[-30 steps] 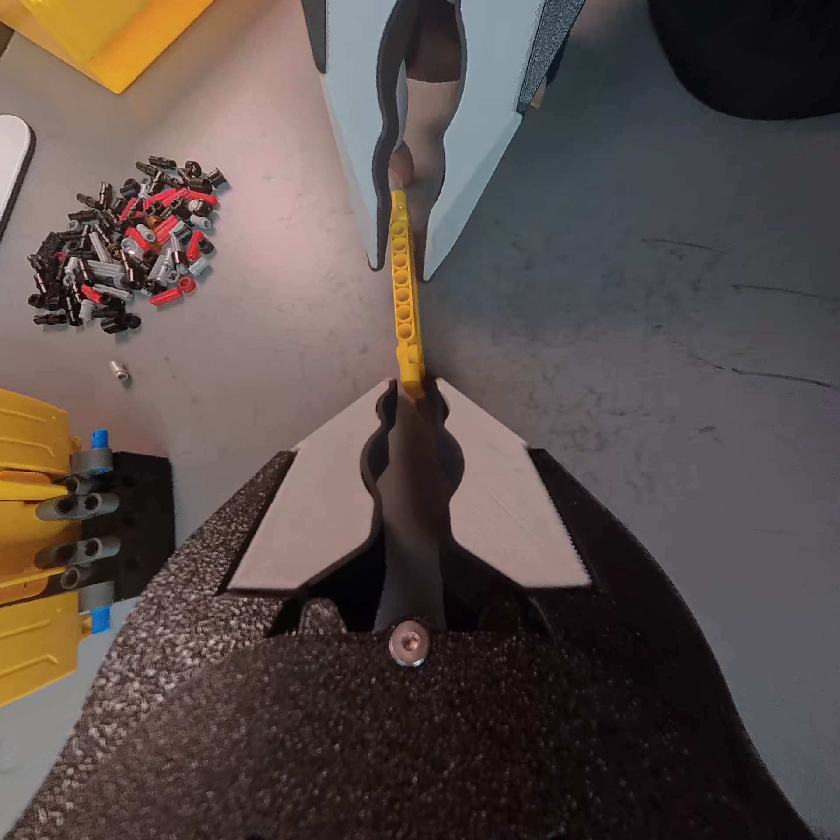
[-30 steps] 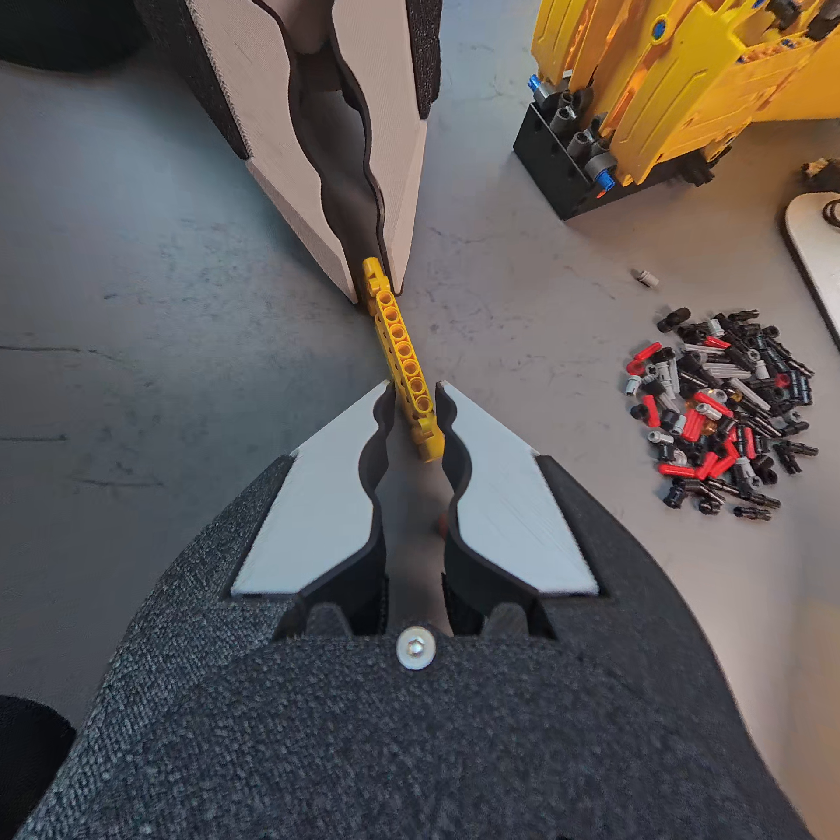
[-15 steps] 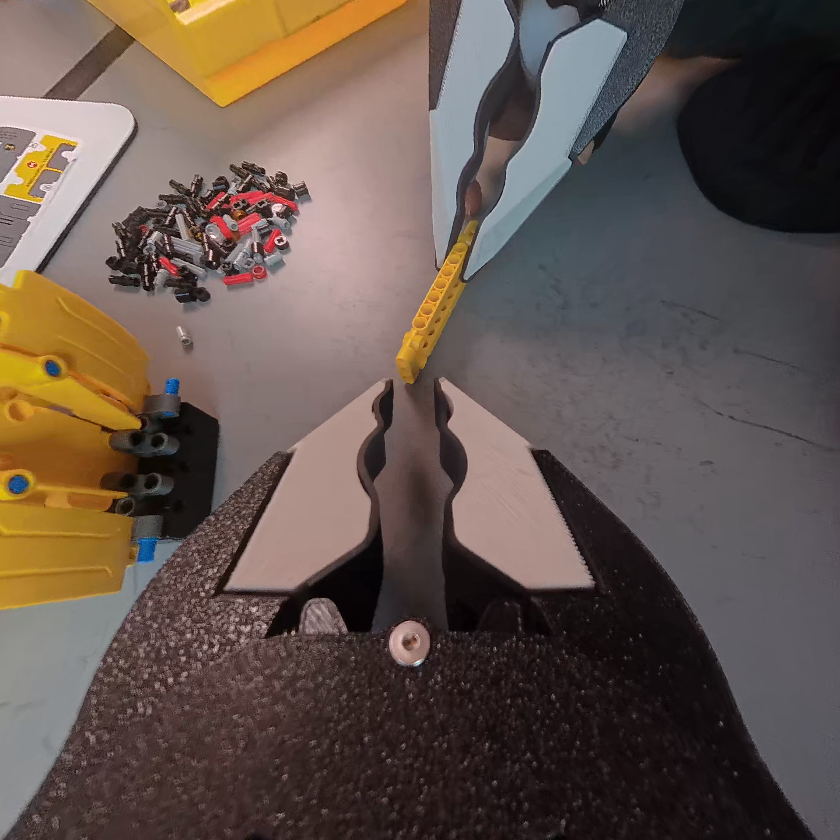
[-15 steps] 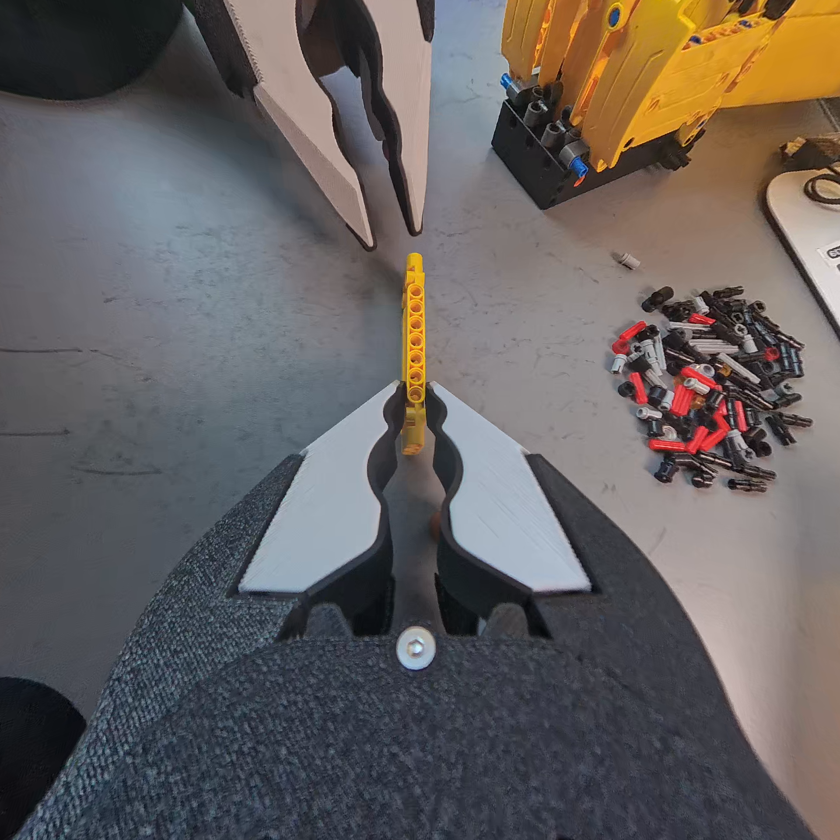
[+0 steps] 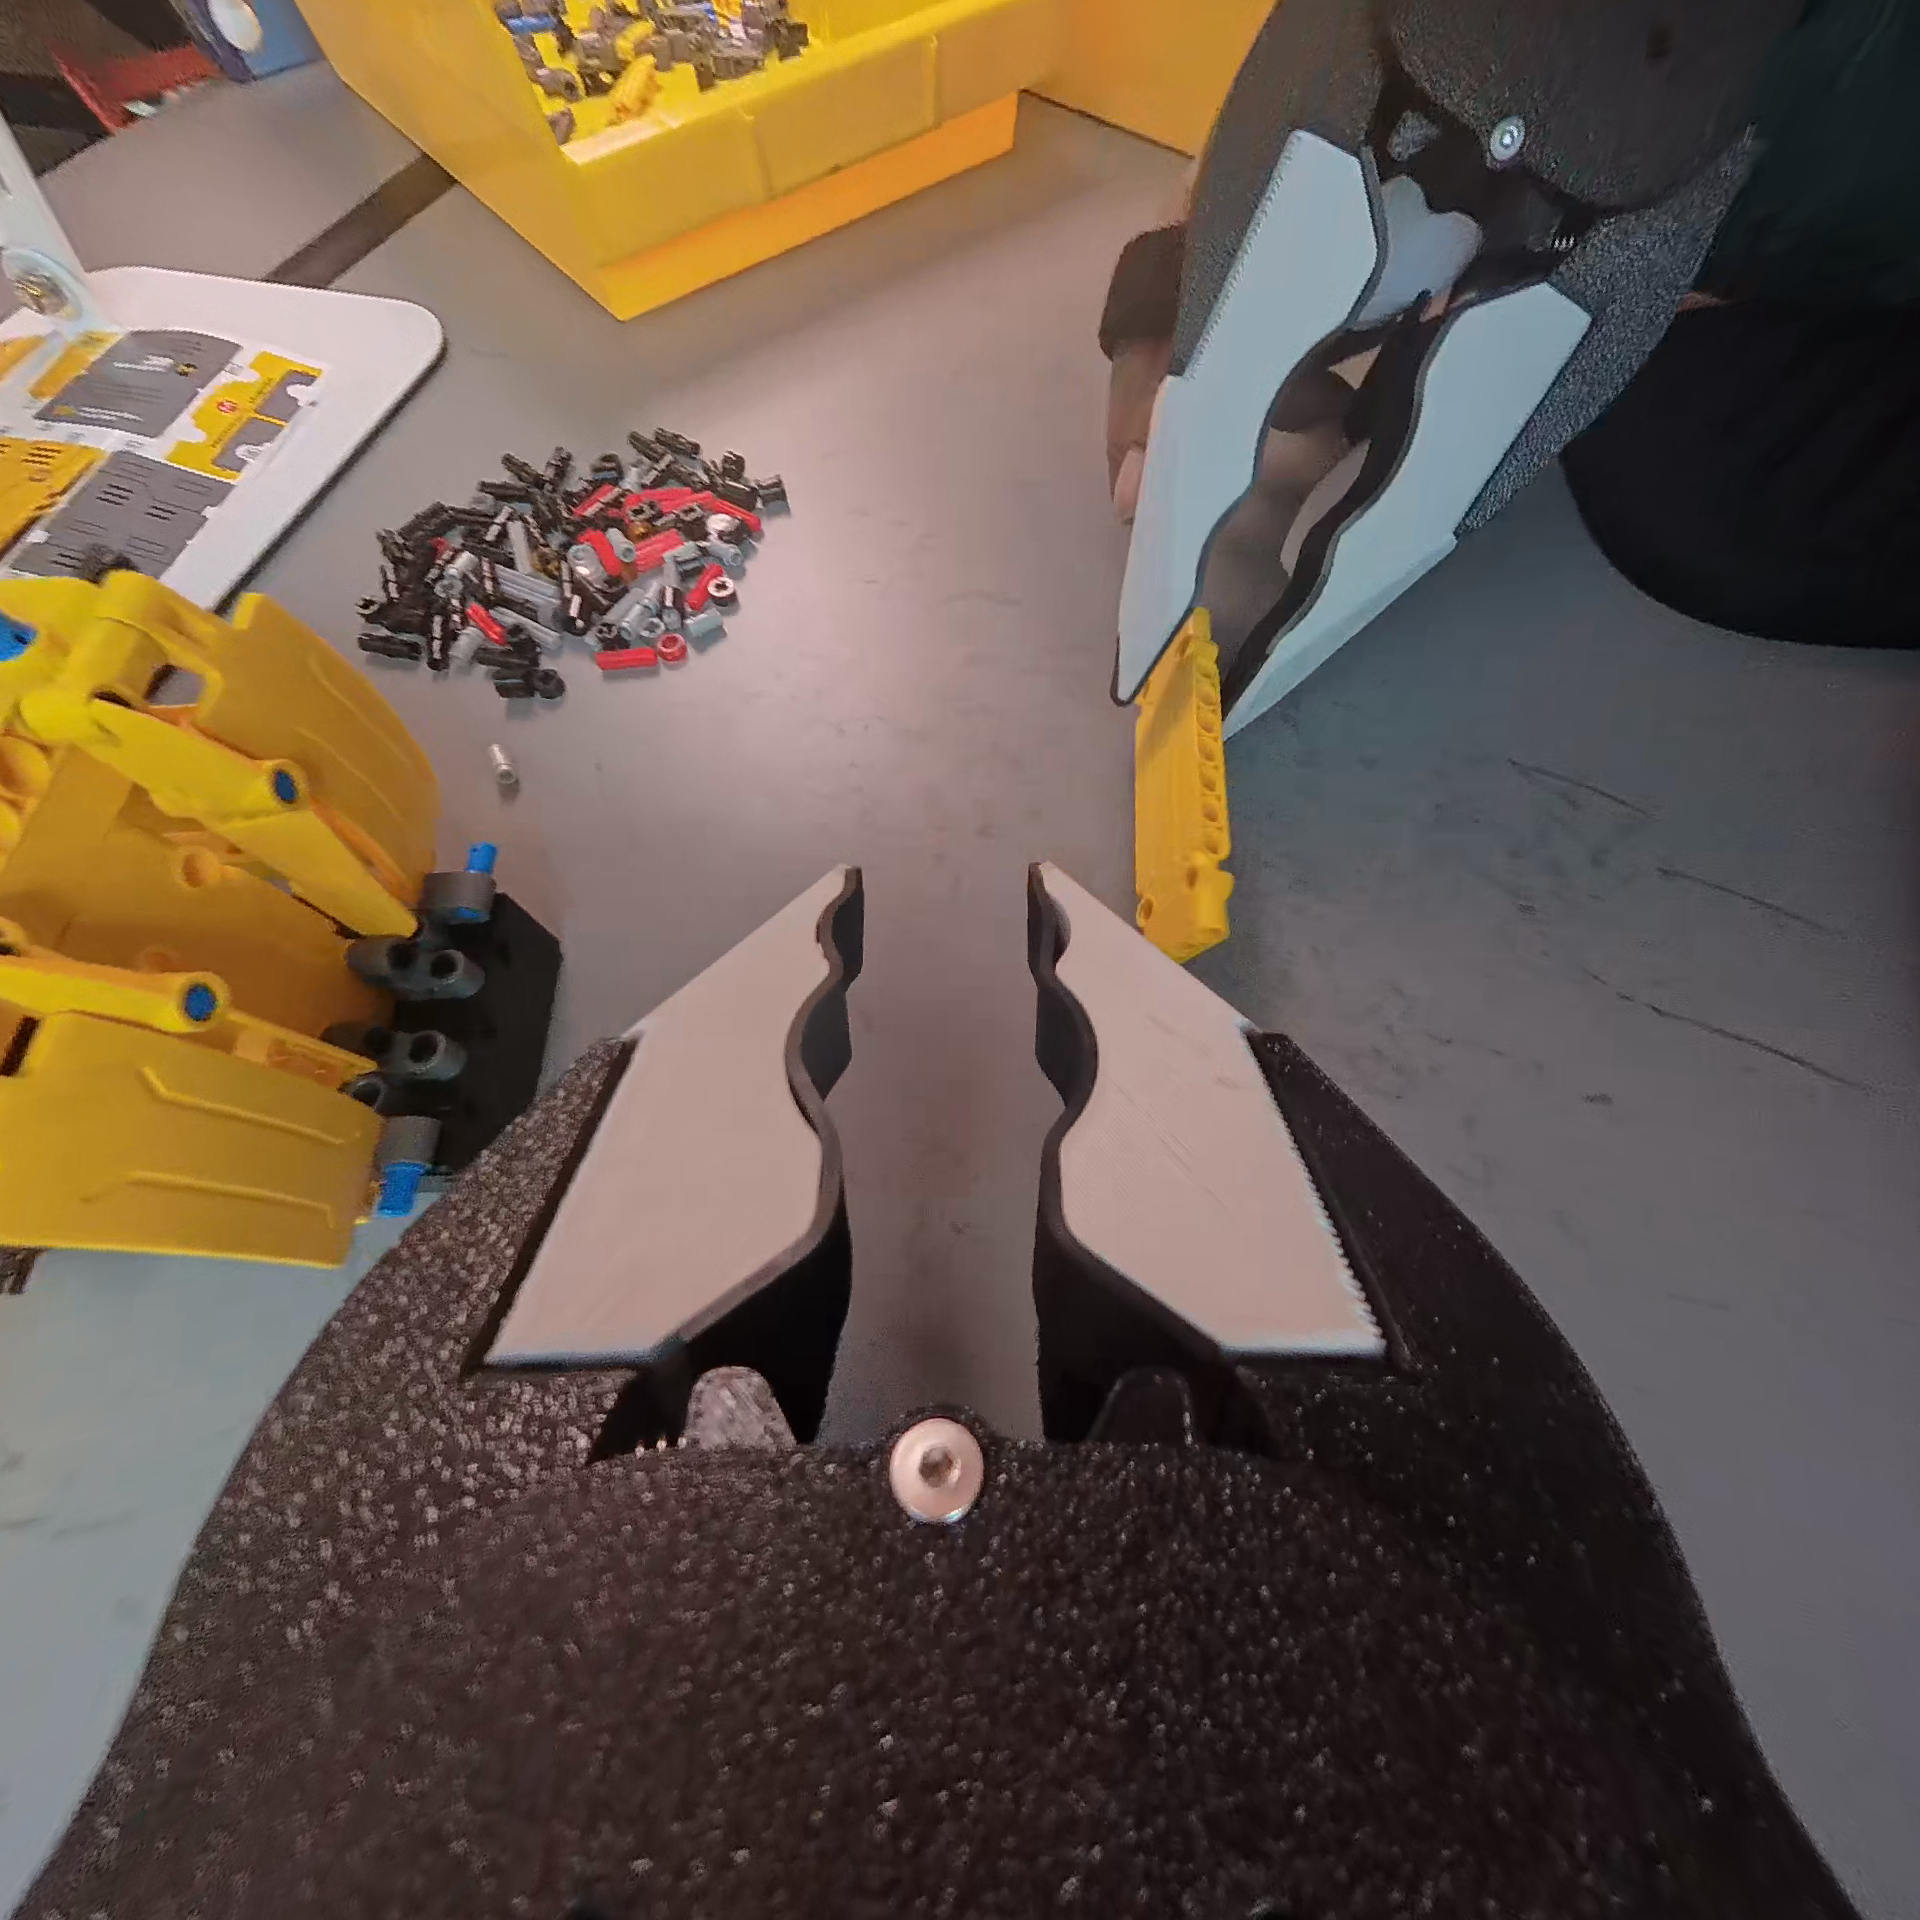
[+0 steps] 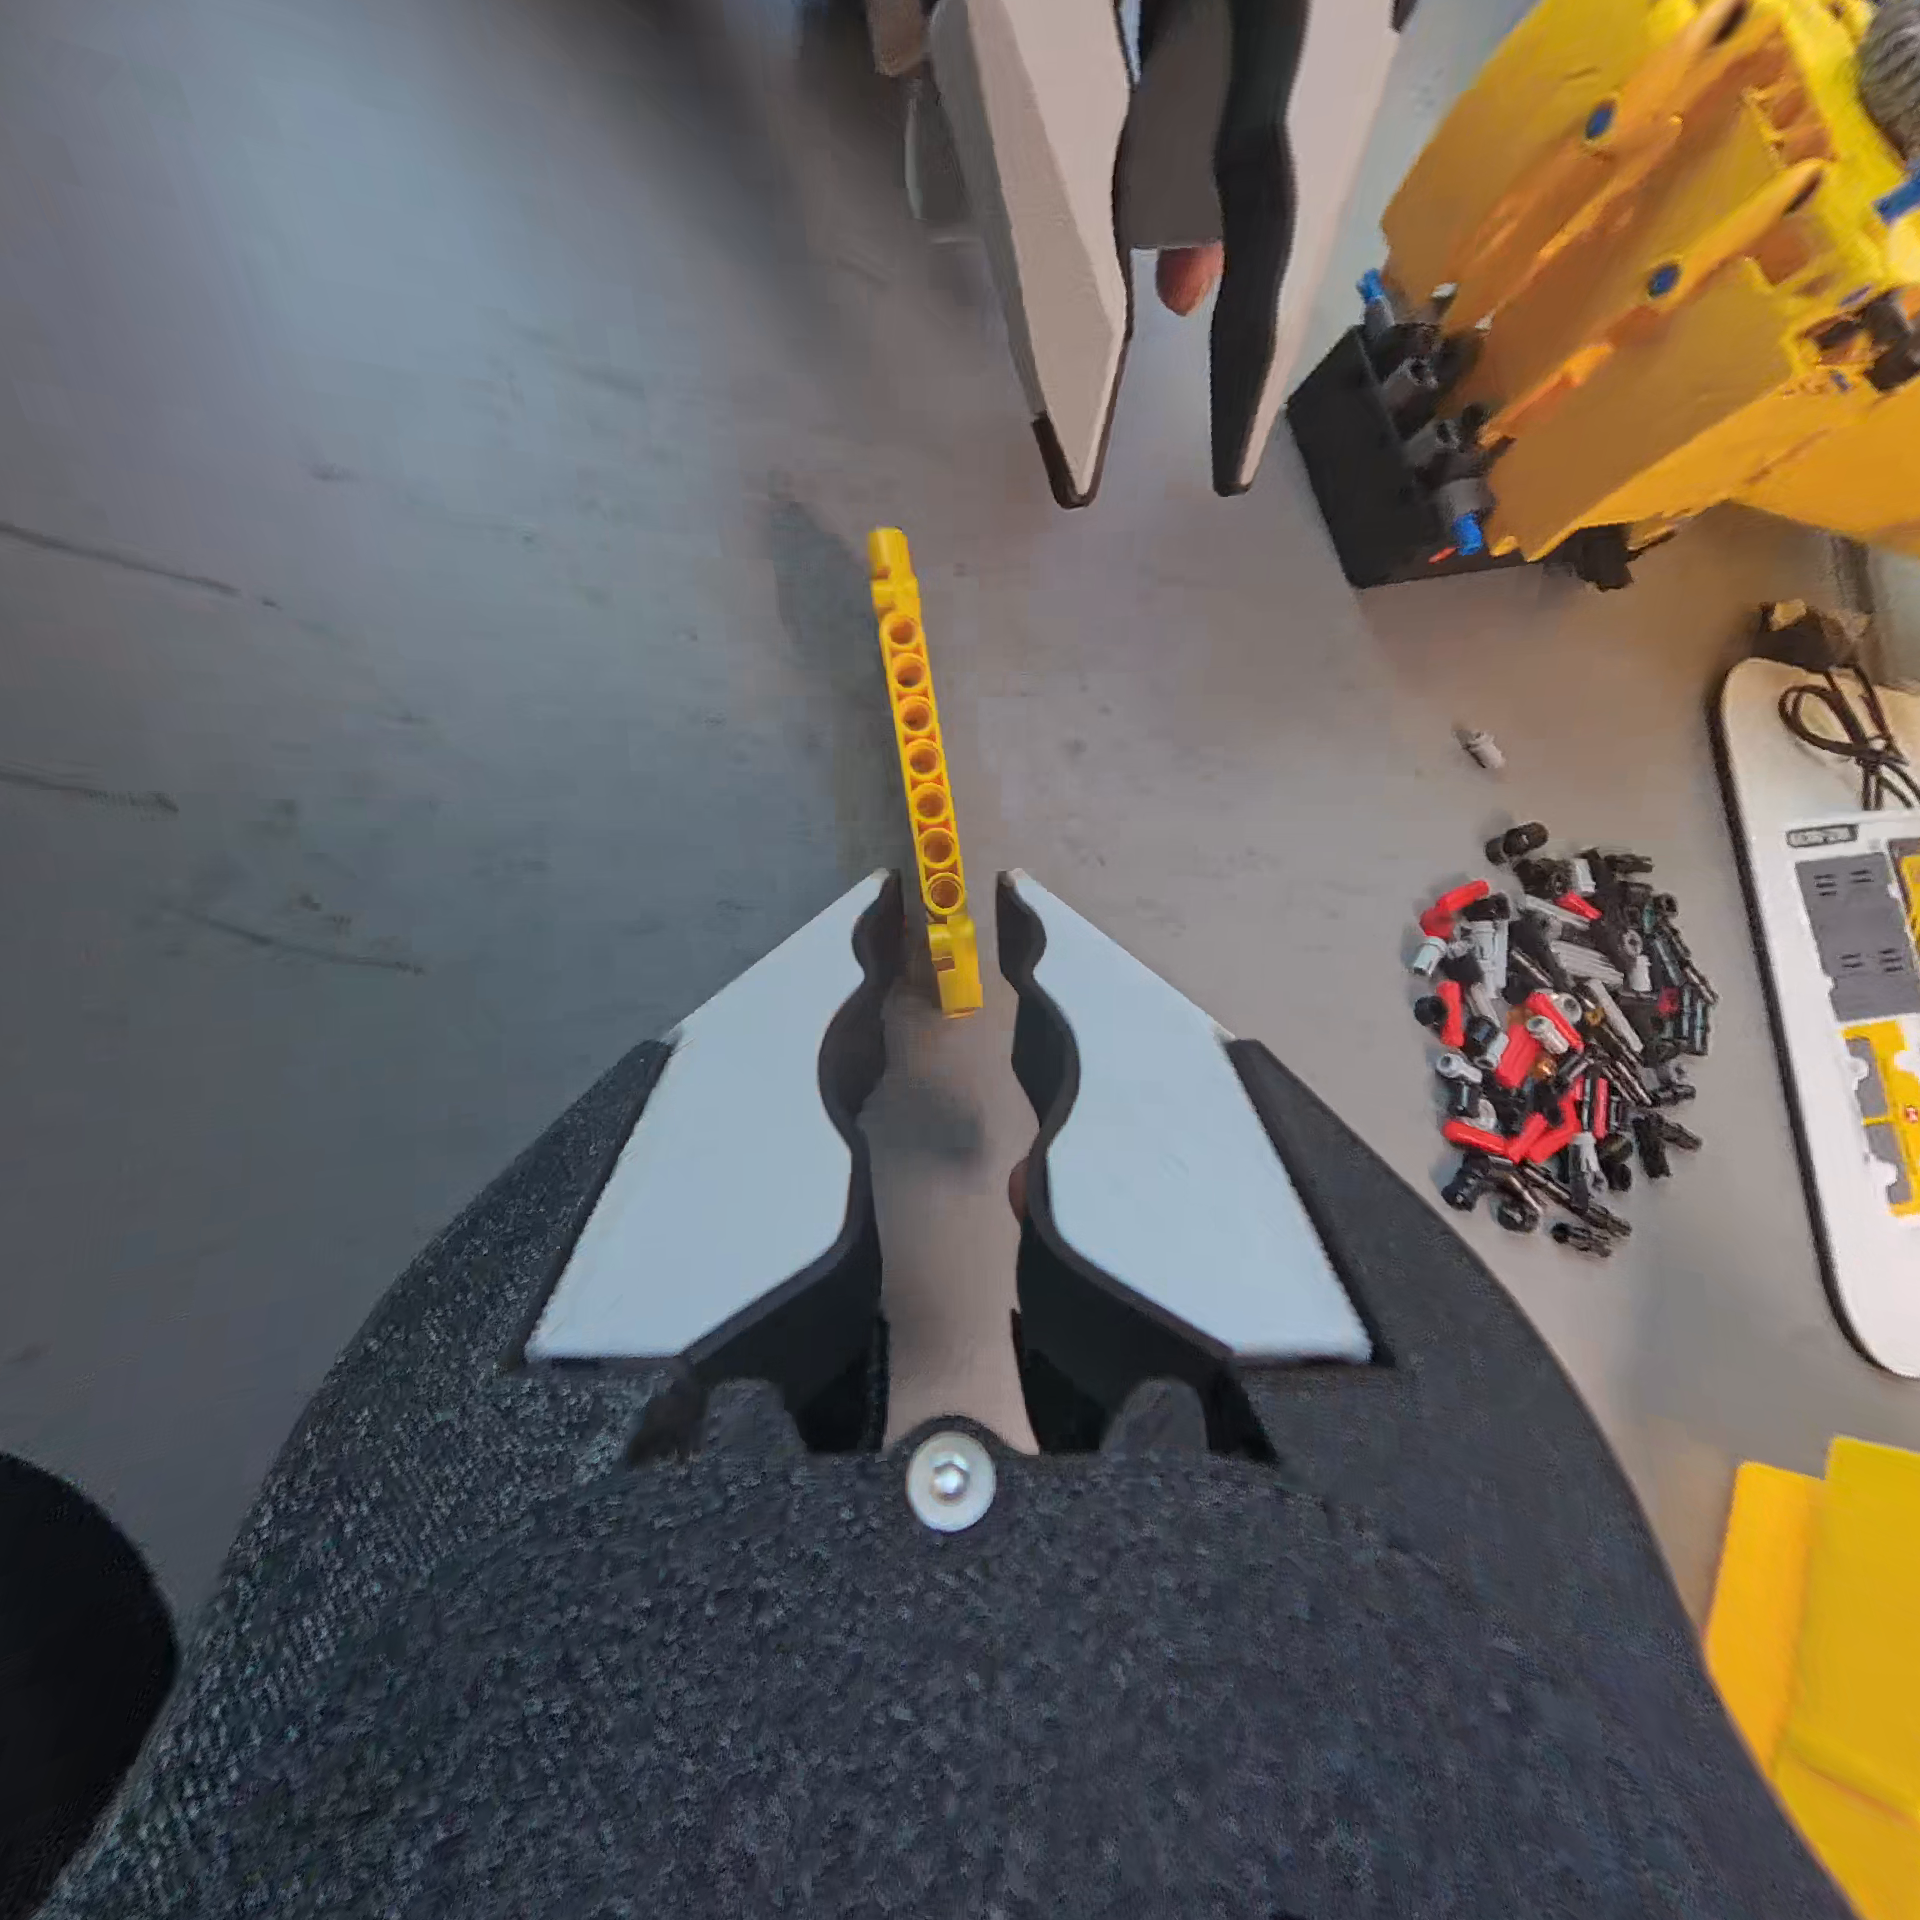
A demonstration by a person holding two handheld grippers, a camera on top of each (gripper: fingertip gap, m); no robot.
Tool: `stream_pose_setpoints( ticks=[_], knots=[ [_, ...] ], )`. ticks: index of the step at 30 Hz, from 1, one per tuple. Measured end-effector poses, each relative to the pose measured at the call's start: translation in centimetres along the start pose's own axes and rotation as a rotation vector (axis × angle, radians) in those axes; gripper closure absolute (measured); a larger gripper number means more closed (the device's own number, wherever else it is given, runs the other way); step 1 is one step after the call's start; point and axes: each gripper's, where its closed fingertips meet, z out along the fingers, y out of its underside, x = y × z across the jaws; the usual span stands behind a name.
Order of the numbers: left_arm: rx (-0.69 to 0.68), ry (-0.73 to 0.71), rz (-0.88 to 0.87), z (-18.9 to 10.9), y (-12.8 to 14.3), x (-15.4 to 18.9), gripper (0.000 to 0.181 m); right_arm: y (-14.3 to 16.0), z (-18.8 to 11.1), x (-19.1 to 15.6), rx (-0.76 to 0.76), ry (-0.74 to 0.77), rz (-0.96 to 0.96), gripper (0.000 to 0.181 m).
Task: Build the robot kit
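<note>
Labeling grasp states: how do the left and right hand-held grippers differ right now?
The left hand-held gripper is open and empty; the right hand-held gripper is shut on one end of the yellow beam. Left sits nearer the yellow model. Both share grey fingers on dark bodies.

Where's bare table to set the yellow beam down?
Bare grey table lies left of the yellow beam held in the right gripper. Crowded on the other side: yellow model, pile of small pins, instruction sheet. The left gripper is open.
</note>
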Motion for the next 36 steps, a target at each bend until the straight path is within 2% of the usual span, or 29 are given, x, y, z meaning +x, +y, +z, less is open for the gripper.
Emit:
stream_pose_setpoints(
  ticks=[3,6,8,11,14,20,24,27,31,33,34,36],
  knots=[
    [-0.062,0.063,0.032,0.4,1.0,1.4,0.149,-0.2,-0.3,-0.4,0.015,-0.038,0.050,0.149],
    [-0.098,0.149,0.037,0.7,1.5,3.3,0.147,-1.3,-1.4,-0.8,0.103,-0.147,0.206,0.145],
    [-0.109,0.172,0.030,0.8,1.6,3.8,0.145,-1.4,-1.7,0.0,0.122,-0.122,0.242,0.145],
    [-0.137,0.237,-0.017,0.8,1.9,5.0,0.136,-0.4,-0.9,1.3,0.090,-0.067,0.279,0.144],
    [-0.180,0.289,-0.035,1.1,2.4,6.2,0.132,0.3,0.3,0.3,0.024,-0.128,0.277,0.135],
    [-0.194,0.223,0.021,1.3,2.5,5.6,0.138,0.1,0.5,-0.3,-0.031,-0.079,0.162,0.153],
    [-0.187,0.201,-0.007,1.3,2.5,5.2,0.150,-0.5,0.5,0.8,0.004,0.148,-0.037,0.169],
    [-0.184,0.218,-0.012,1.6,2.4,5.8,0.156,-0.2,0.8,0.3,0.016,0.237,-0.151,0.175],
    [-0.183,0.187,0.105,1.7,2.1,5.8,0.158,-1.2,-0.3,0.2,0.117,0.102,0.050,0.163],
    [-0.171,0.167,0.232,1.7,2.0,5.8,0.159,-1.5,-1.3,0.7,0.162,0.050,0.136,0.156],
    [-0.165,0.154,0.312,1.7,1.9,5.8,0.159,-1.3,-1.5,1.2,0.165,0.039,0.167,0.153],
    [-0.158,0.119,0.484,1.7,1.7,5.8,0.159,-0.1,-1.1,0.9,0.095,-0.063,0.235,0.133]
  ],
)
